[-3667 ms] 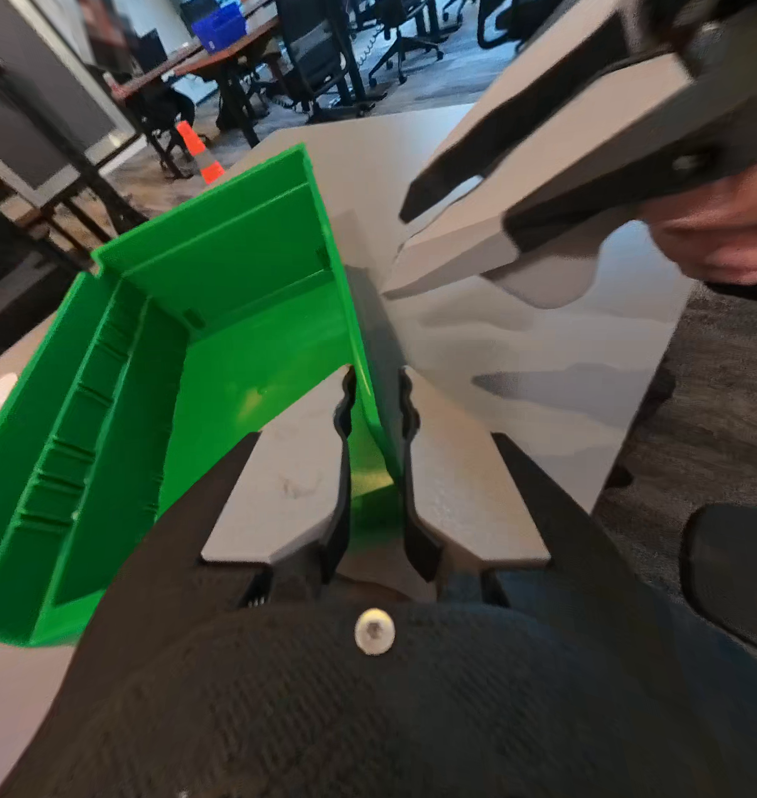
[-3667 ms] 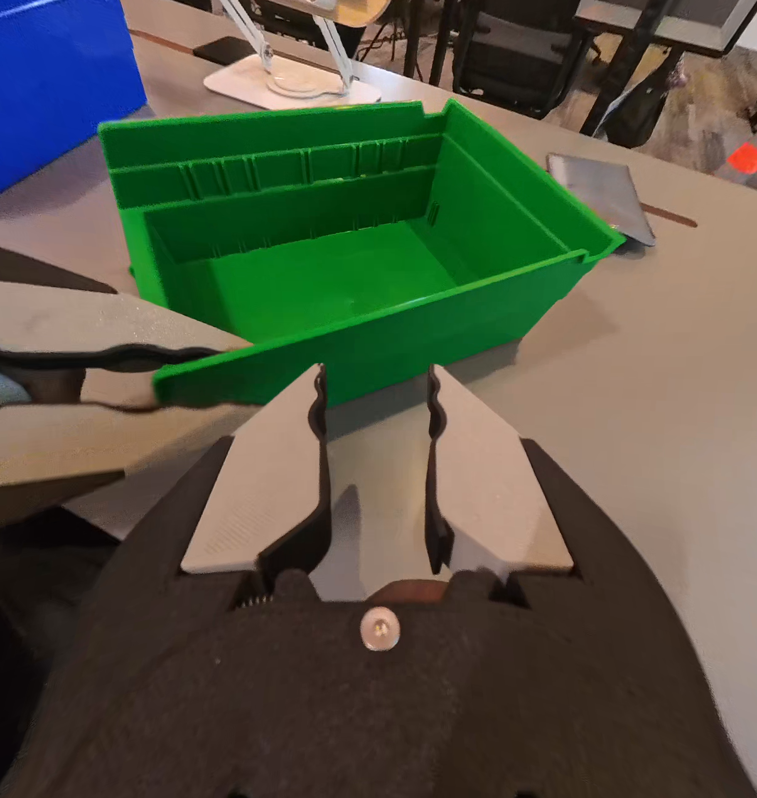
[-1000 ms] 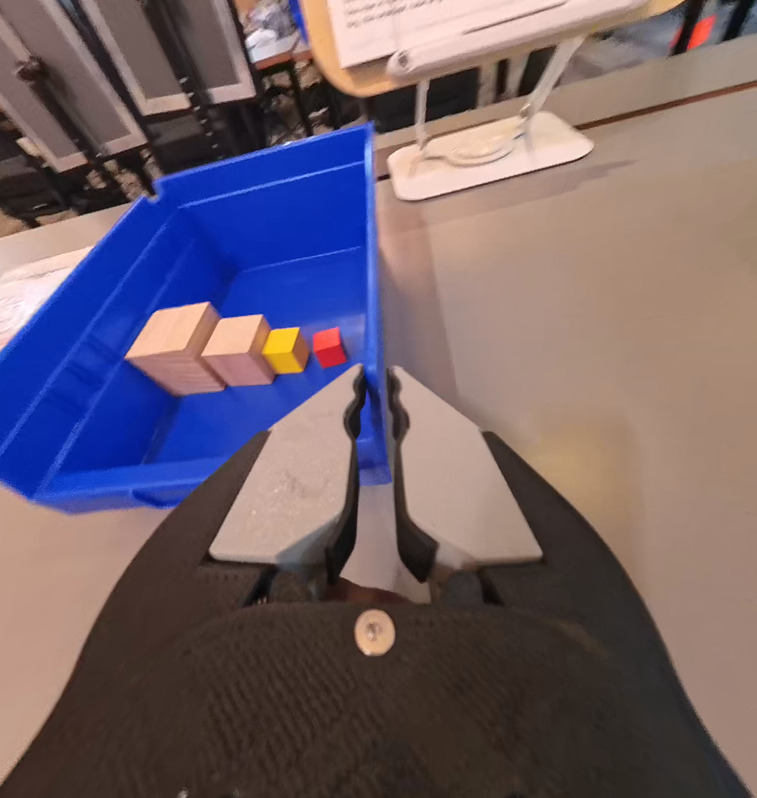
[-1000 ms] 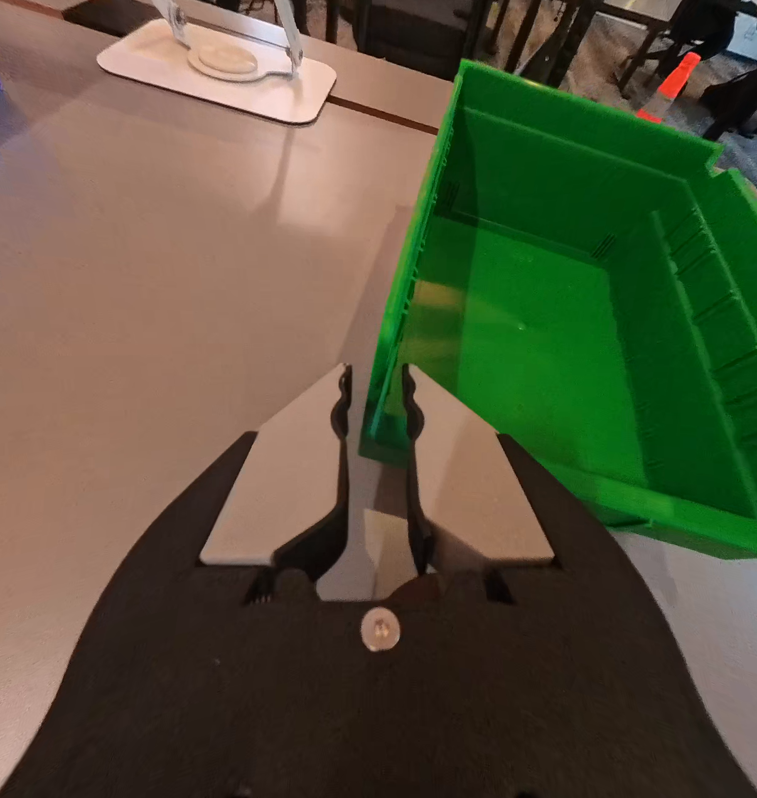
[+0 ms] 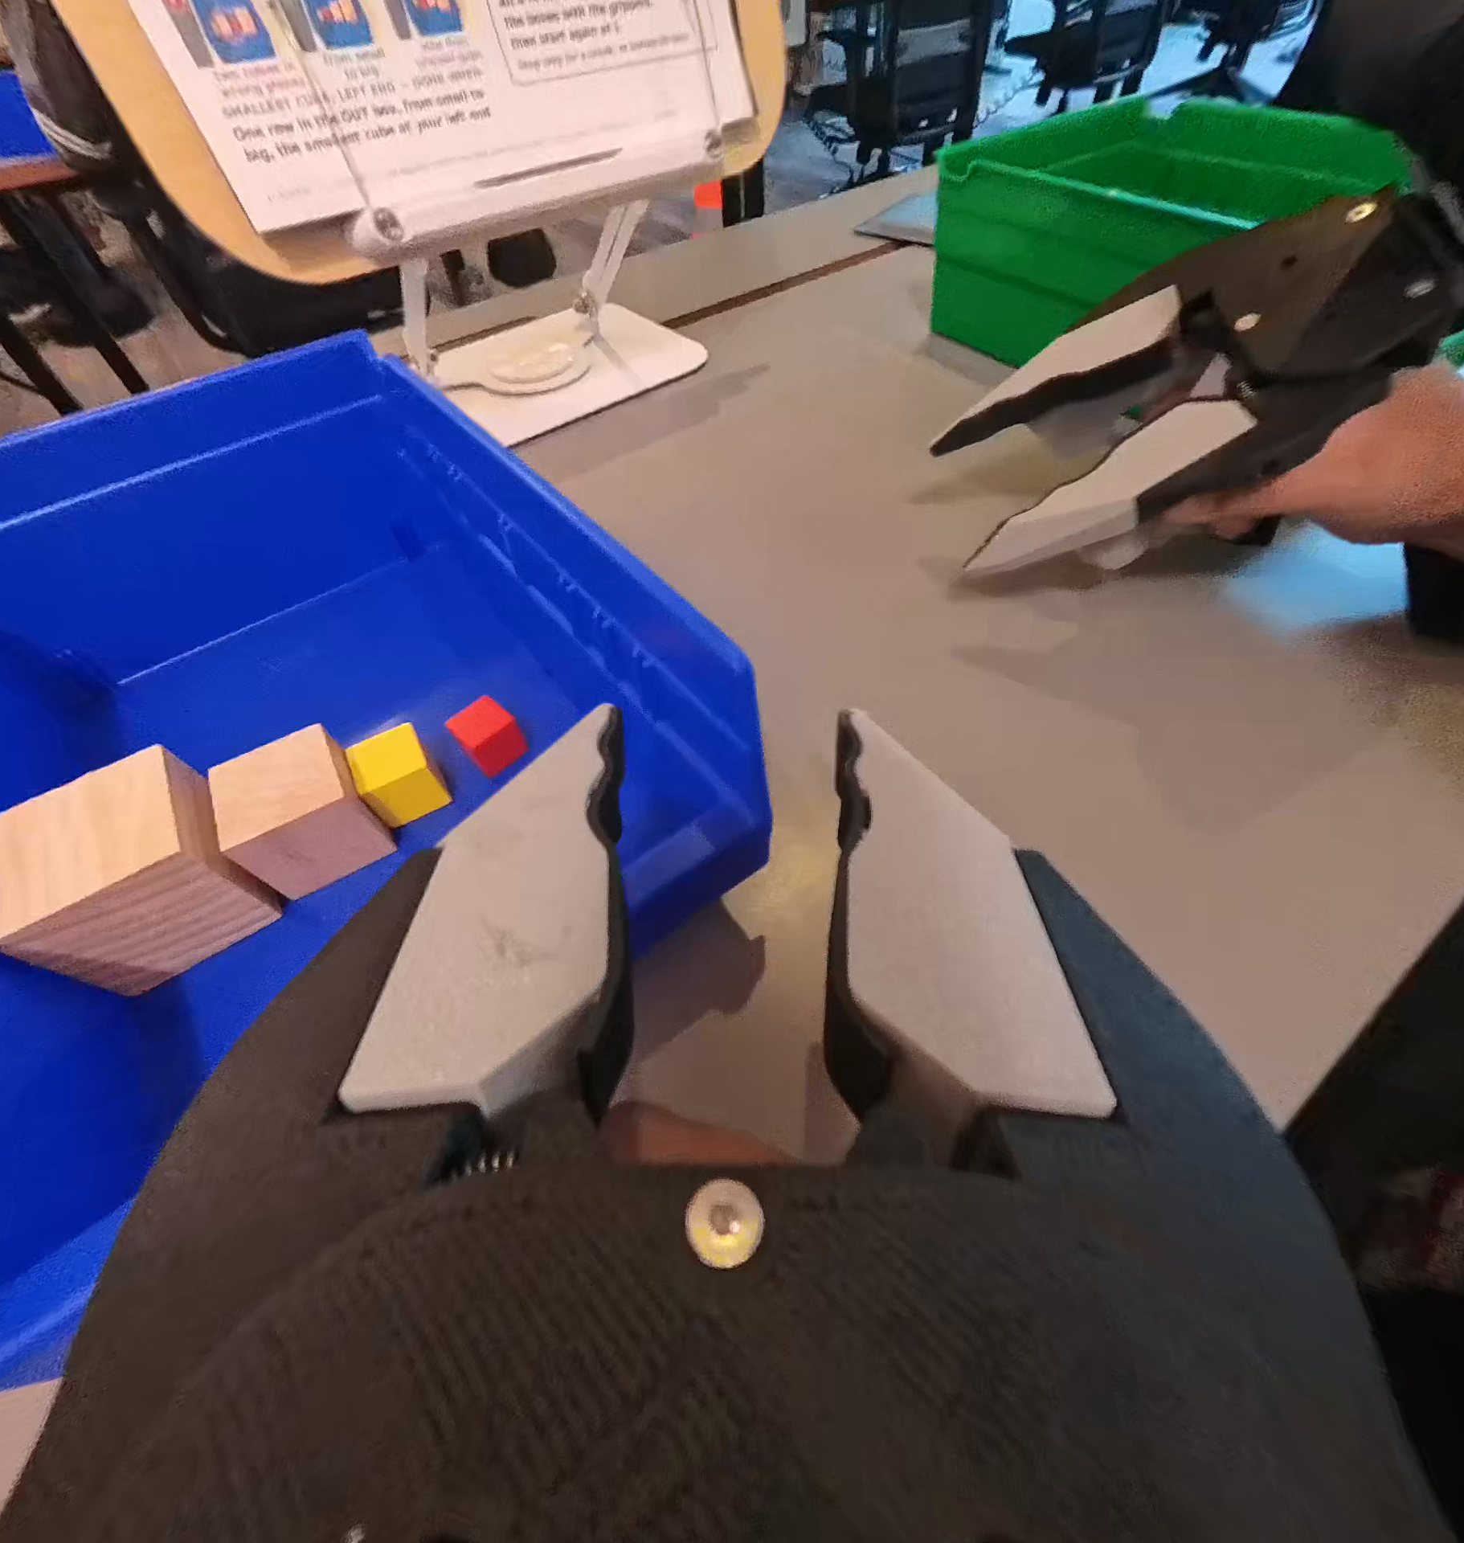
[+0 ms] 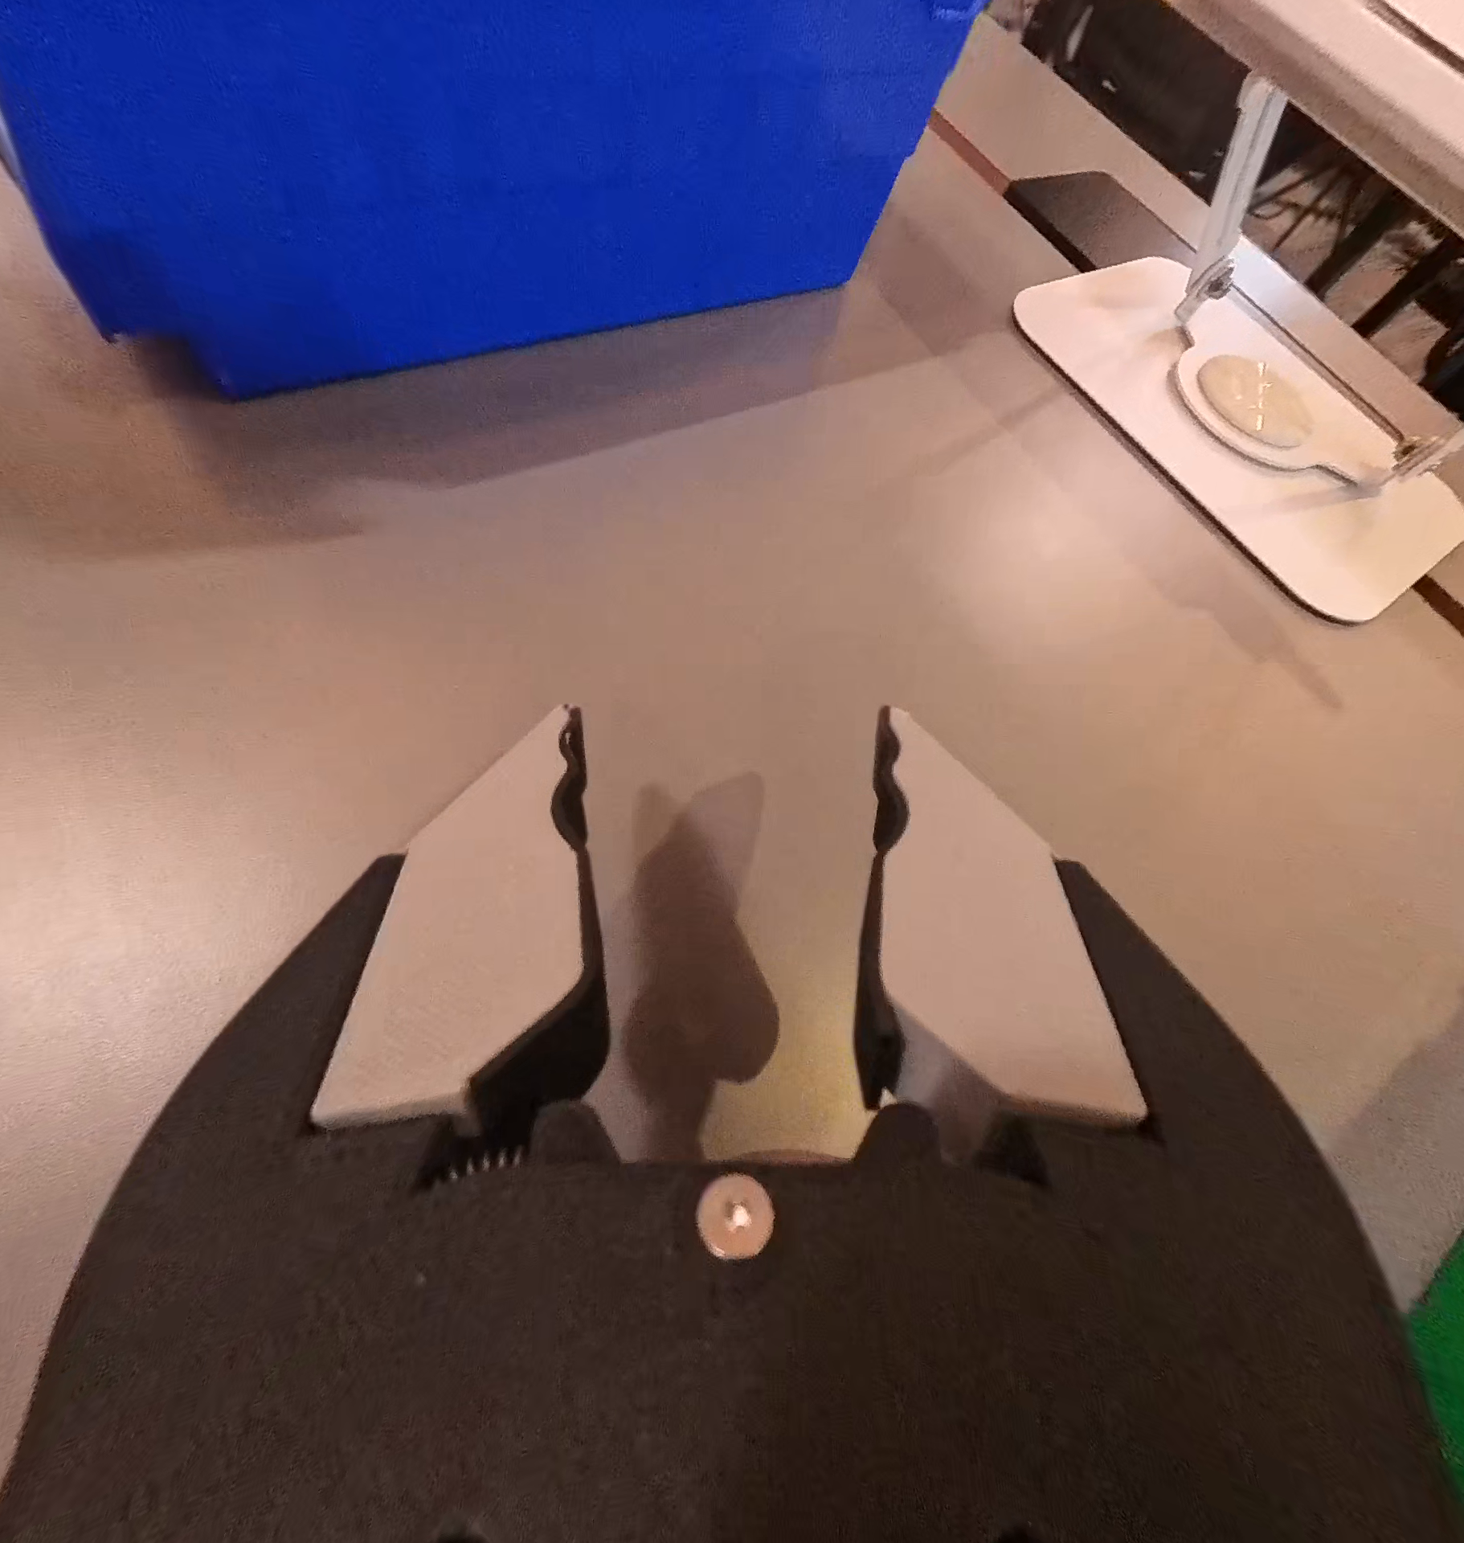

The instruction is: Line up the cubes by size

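We've got four cubes in a row inside the glossy blue plastic bin (image 5: 695,668): big wooden cube (image 5: 102,868), smaller wooden cube (image 5: 290,806), yellow cube (image 5: 399,772), tiny red cube (image 5: 486,733). Left gripper (image 5: 724,735) and right gripper (image 6: 724,722) both gape wide, holding nothing, over the smooth grey table (image 5: 1046,751).

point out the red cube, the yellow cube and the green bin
red cube (image 5: 485,733): left wrist view, on its top face.
yellow cube (image 5: 395,772): left wrist view, on its top face.
green bin (image 5: 1037,250): left wrist view, on its near outer wall.
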`<state>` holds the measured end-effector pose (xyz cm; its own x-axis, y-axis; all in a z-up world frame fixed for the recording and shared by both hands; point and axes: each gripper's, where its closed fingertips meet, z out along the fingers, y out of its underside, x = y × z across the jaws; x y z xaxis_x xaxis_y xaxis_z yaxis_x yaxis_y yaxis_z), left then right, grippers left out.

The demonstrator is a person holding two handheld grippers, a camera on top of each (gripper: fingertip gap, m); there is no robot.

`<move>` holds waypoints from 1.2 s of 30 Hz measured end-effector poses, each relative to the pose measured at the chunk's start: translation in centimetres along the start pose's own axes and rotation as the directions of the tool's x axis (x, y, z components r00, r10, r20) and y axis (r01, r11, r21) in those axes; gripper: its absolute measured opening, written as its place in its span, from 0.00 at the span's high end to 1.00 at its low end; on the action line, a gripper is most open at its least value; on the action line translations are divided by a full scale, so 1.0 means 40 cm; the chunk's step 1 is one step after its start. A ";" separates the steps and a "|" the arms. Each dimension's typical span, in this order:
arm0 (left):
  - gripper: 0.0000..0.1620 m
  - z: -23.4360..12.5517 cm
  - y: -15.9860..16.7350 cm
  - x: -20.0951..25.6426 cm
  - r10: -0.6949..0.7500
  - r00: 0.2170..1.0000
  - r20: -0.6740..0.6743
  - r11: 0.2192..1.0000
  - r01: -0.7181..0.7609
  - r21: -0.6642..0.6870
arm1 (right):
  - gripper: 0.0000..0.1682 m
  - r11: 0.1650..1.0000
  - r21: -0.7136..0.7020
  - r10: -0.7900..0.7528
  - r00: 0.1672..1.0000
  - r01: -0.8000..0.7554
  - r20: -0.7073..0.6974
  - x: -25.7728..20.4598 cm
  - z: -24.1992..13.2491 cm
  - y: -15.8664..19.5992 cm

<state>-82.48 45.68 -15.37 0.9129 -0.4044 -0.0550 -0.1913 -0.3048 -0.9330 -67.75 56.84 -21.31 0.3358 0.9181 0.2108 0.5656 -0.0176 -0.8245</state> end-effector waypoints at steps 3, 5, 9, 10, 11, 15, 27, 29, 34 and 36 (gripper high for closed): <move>0.70 0.015 0.003 -0.017 -0.014 1.000 0.007 1.000 0.014 -0.003 | 0.62 0.999 0.003 0.051 0.997 -0.051 0.057 -0.018 0.002 0.014; 0.70 0.029 -0.009 -0.018 0.009 1.000 0.005 1.000 -0.009 0.005 | 0.65 0.999 -0.015 0.031 0.998 -0.030 0.055 -0.027 0.001 0.031; 0.74 0.053 -0.051 -0.014 0.042 0.999 -0.023 0.999 -0.042 0.020 | 0.66 0.999 -0.023 -0.042 0.999 0.042 -0.002 -0.027 -0.006 0.029; 0.75 0.057 -0.065 -0.014 0.044 0.999 -0.027 0.999 -0.043 0.026 | 0.66 0.999 -0.025 -0.046 0.999 0.046 -0.004 -0.030 -0.007 0.029; 0.75 0.061 -0.077 -0.011 0.051 0.998 -0.035 0.998 -0.050 0.030 | 0.66 0.999 -0.013 -0.043 0.999 0.043 0.002 -0.035 -0.010 0.024; 0.73 0.075 -0.109 -0.014 0.086 0.996 -0.015 0.996 -0.086 0.026 | 0.67 0.999 0.007 -0.038 0.999 0.038 0.018 -0.042 -0.014 0.017; 0.72 0.067 -0.135 0.052 0.037 0.999 -0.027 0.996 -0.034 0.078 | 0.68 0.994 0.089 -0.055 0.996 0.061 -0.072 0.018 -0.040 -0.013; 0.74 0.071 -0.125 0.060 0.035 0.999 -0.030 0.997 -0.033 0.066 | 0.71 0.995 0.097 -0.027 0.997 0.034 -0.071 0.026 -0.042 -0.011; 0.75 0.071 -0.121 0.070 0.012 1.000 -0.012 0.998 -0.012 0.063 | 0.72 0.997 0.082 -0.007 0.999 0.011 -0.054 0.025 -0.041 -0.005; 0.75 0.067 -0.116 0.075 0.006 1.000 -0.004 0.998 -0.005 0.064 | 0.72 0.996 0.079 -0.037 0.996 0.043 -0.075 0.024 -0.045 -0.008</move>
<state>-77.89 48.20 -12.18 0.9106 -0.4092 -0.0590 -0.1726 -0.2466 -0.9536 -66.26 57.04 -19.90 0.3702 0.8857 0.2800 0.5186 0.0530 -0.8534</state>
